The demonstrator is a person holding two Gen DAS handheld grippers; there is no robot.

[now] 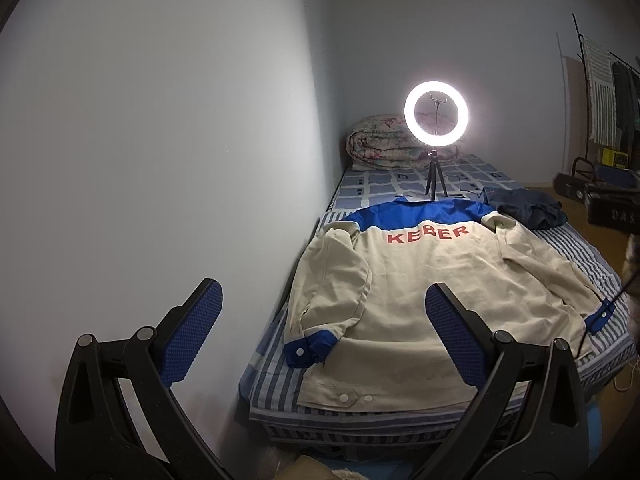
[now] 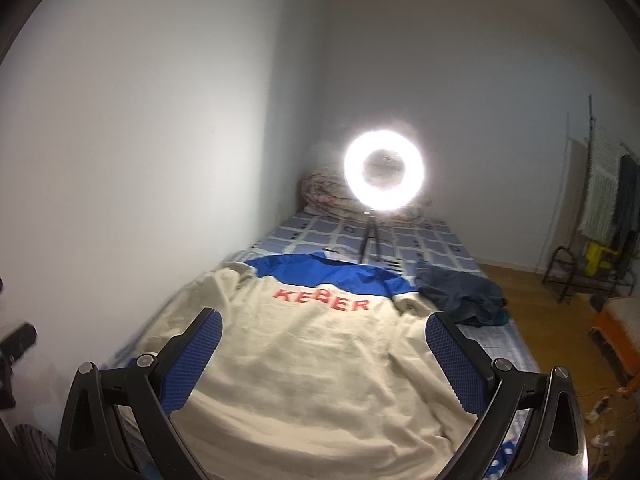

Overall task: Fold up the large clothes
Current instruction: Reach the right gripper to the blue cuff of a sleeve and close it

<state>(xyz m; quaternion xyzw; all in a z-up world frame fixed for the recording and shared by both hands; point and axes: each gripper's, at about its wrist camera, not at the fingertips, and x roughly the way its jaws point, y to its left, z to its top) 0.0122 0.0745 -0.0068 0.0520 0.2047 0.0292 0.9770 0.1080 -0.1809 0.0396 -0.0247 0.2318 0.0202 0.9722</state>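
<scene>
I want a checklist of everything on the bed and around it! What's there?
Surface: bed with a striped sheet near us and a checked sheet farther back, against the wall.
Job's things: cream and blue jacket lying flat, back up, red letters showing, sleeves spread.
Clutter: dark blue clothes bunched beside the jacket's collar; rolled quilt at the far end; lit ring light on a small tripod.
Grippers: left gripper open, holding nothing; right gripper open above the jacket.
Cables: a thin black cable runs from the tripod.
Surroundings: white walls, wooden floor, clothes rack at right.
</scene>
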